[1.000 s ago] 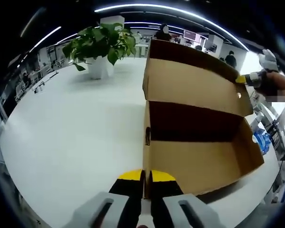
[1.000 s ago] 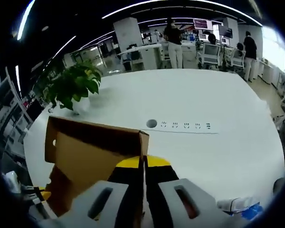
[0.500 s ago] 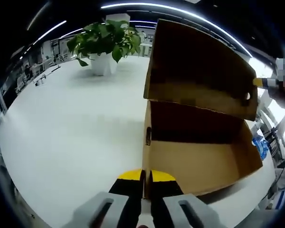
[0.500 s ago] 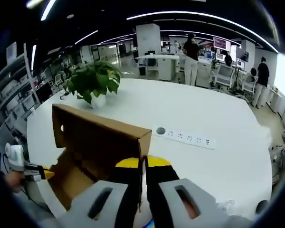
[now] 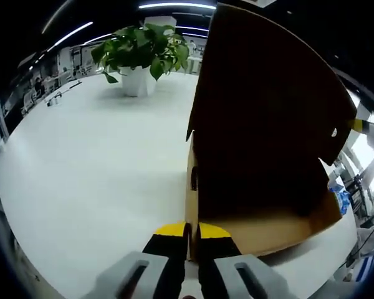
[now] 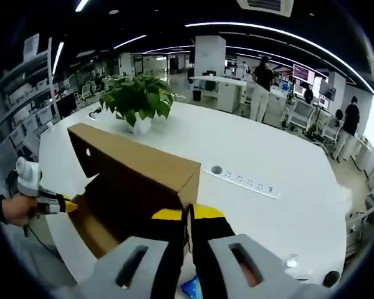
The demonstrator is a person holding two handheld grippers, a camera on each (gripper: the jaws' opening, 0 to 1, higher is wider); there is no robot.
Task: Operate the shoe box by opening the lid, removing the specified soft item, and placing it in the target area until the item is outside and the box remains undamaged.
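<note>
On the box, nearest corner: left gripper point(image 5: 191, 232), yellow-tipped jaws pressed together over the thin cardboard wall, pinching the shoe box point(image 5: 262, 218) at its front edge
On the box, lid edge: right gripper point(image 6: 188, 215), jaws likewise closed, clamped on the corner of the raised lid point(image 6: 137, 177)
Box: brown cardboard, resting on the white table point(image 5: 93, 168); small slot cut into the end wall just above the left gripper's grip
Lid: swung up steeply, its dark underside point(image 5: 268, 106) looming over the box cavity in the left gripper view; small round hole near its far edge
Box interior: in deep shadow, contents impossible to make out; soft item not discernible
Beside the box, low side: a hand point(image 6: 15, 208) gripping the left gripper's handle in the right gripper view
Beyond the box: potted plant point(image 5: 140, 53) with green leaves in a white pot, well apart from the box
Past the lid: power strip point(image 6: 243, 180) set flat in the table surface
Far behind the box: office desks, monitors, standing people point(image 6: 260, 84), ceiling light strips
</note>
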